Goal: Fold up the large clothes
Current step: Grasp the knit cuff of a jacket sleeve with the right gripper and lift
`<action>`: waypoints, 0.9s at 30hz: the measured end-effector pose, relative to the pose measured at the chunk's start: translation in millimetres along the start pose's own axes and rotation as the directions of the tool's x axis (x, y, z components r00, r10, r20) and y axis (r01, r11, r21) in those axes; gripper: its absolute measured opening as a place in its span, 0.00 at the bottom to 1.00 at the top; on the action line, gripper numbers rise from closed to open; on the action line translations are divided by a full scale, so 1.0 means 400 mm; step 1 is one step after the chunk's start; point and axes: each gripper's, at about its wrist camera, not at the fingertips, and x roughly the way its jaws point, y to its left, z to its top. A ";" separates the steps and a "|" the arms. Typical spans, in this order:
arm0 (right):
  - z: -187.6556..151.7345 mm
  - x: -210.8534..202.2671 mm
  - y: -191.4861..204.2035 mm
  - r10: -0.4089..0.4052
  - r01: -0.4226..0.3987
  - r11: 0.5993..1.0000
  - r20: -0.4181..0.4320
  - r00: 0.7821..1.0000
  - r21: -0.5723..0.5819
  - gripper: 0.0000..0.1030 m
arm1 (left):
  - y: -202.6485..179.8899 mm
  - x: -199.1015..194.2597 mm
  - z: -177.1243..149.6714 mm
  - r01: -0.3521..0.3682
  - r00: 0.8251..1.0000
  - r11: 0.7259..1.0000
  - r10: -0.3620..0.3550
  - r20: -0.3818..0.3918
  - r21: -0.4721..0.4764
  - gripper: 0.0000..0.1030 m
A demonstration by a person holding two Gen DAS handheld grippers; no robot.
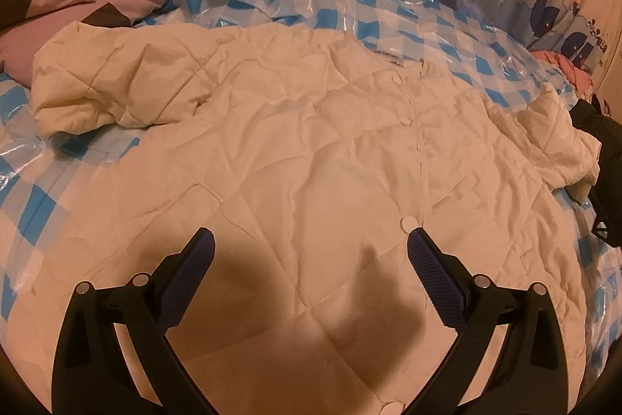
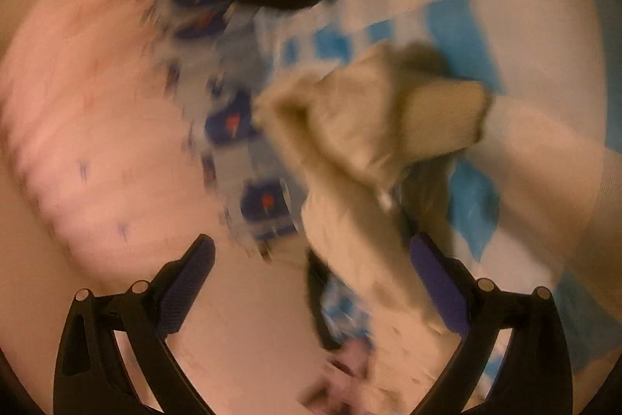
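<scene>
Spreading across the checked plastic sheet point(image 1: 35, 205) lay the cream quilted jacket point(image 1: 311, 150), buttoned front up, the left gripper point(image 1: 311, 251) hovering wide open above its hem. Only the blurred right view showed a bunched sleeve point(image 2: 373, 127) beside the right gripper point(image 2: 311, 255), also open; slick plastic risked the jacket sliding.

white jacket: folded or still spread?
Spread. The jacket lies flat, front up, button line showing; both sleeves stick out bunched at the sides. Left gripper is open above it.
</scene>
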 end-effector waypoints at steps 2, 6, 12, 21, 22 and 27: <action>0.020 0.000 -0.034 0.012 -0.019 0.995 0.075 0.997 0.096 0.94 | -0.001 -0.002 -0.001 0.003 1.000 1.000 -0.003 0.002 -0.002 0.93; 0.078 0.034 -0.069 0.010 -0.039 0.982 0.161 0.987 0.184 0.94 | -0.005 -0.001 -0.001 0.002 1.000 1.000 -0.002 0.005 0.007 0.93; 0.126 0.066 -0.057 0.014 -0.039 0.991 0.187 0.982 0.131 0.92 | -0.001 0.006 -0.001 0.004 1.000 1.000 -0.004 -0.004 -0.002 0.93; 0.007 0.076 0.270 -0.016 0.036 0.797 0.039 0.999 -0.603 0.16 | 0.014 0.006 0.002 0.027 1.000 0.999 -0.027 -0.010 -0.046 0.93; -0.041 0.067 0.295 -0.042 0.039 0.731 0.013 0.999 -0.681 0.16 | 0.018 0.006 0.003 0.032 0.999 0.998 -0.033 -0.012 -0.057 0.93; -0.310 -0.048 0.334 -0.245 0.125 0.261 0.059 0.968 -0.957 0.15 | 0.031 0.004 0.004 0.062 0.998 0.993 -0.064 -0.018 -0.098 0.93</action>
